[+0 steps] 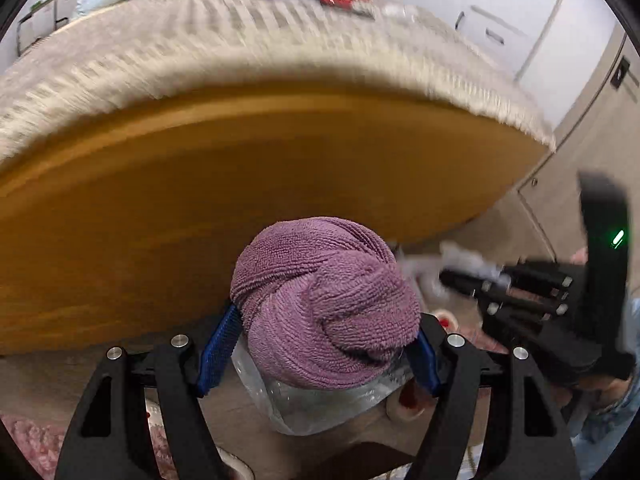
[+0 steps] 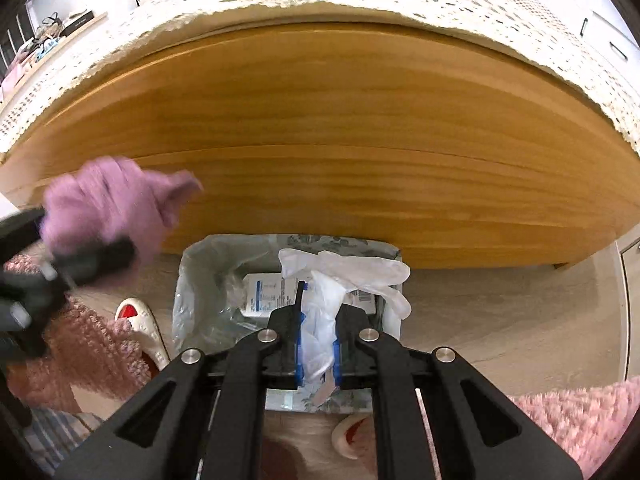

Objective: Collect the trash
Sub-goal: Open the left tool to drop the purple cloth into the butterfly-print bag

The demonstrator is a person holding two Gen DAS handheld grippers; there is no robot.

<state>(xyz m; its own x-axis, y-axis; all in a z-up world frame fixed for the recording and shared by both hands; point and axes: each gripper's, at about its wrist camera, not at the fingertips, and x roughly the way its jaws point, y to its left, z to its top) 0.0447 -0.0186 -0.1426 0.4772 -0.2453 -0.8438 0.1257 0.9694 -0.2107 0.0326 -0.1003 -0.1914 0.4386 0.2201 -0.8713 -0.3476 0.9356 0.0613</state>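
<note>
No writing is legible; the blue print on 1 white packet (image 2: 266, 294) in the bin is too small to read. The left gripper (image 1: 320, 344) is clamped on 1 bunched purple cloth (image 1: 324, 300), held near the wooden bed frame (image 2: 320, 152). Below, 1 lined trash bin (image 2: 192, 280) stands against that frame, 2 slippers (image 2: 140, 320) beside it. The right gripper (image 2: 318, 354) pinches 1 white disposable glove (image 2: 344, 276) above the bin.
</note>
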